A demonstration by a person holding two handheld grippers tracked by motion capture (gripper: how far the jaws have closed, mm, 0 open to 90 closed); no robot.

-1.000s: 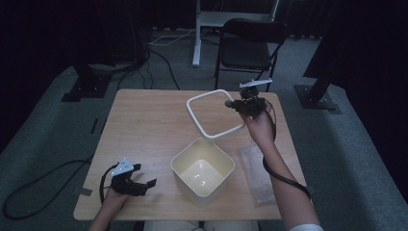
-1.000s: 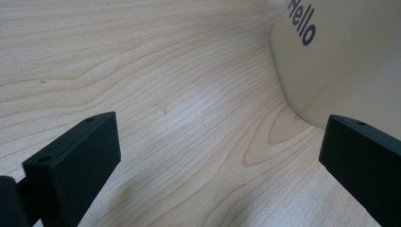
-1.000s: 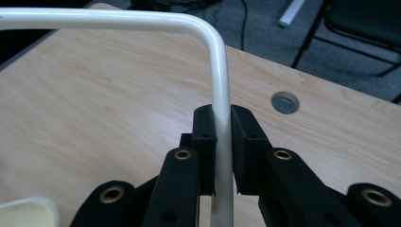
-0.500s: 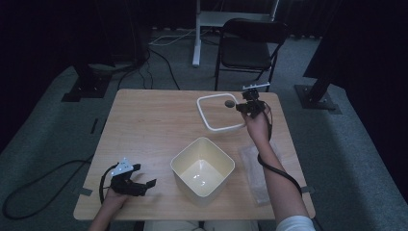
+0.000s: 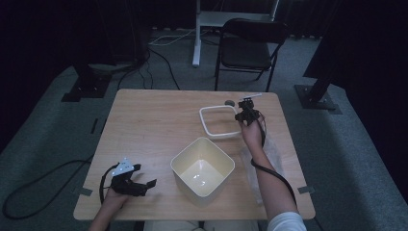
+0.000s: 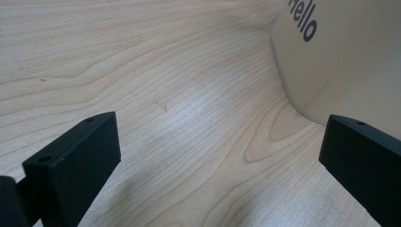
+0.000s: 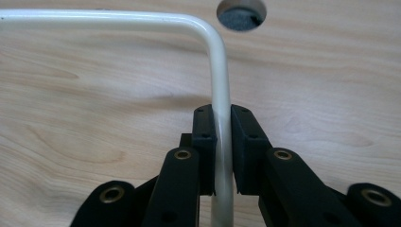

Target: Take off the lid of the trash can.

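Pinching the white frame, the right gripper has its jaws nearly closed, pads pressed on either side of the frame's thin rim just below a rounded corner. We see the same grip from the high view: the right gripper sits at the frame's right edge, toward the far right part of the table, with the person's right hand and forearm reaching up from the bottom edge. We read the frame as an open square with rounded corners, low over the wood; whether it rests fully on the table we cannot tell. A small round hole in the tabletop lies just beyond the held corner. The cream bowl stands nearer the person, close to the frame but apart from it, and looks empty inside. A clear plastic sheet lies under the right forearm, beside the bowl. The left gripper rests low at the near left of the table, well apart from the frame; its jaws stand wide with only bare wood between them, holding nothing. In the left gripper view we note the bowl's wall just past one jaw, printed with dark lettering, not touched.
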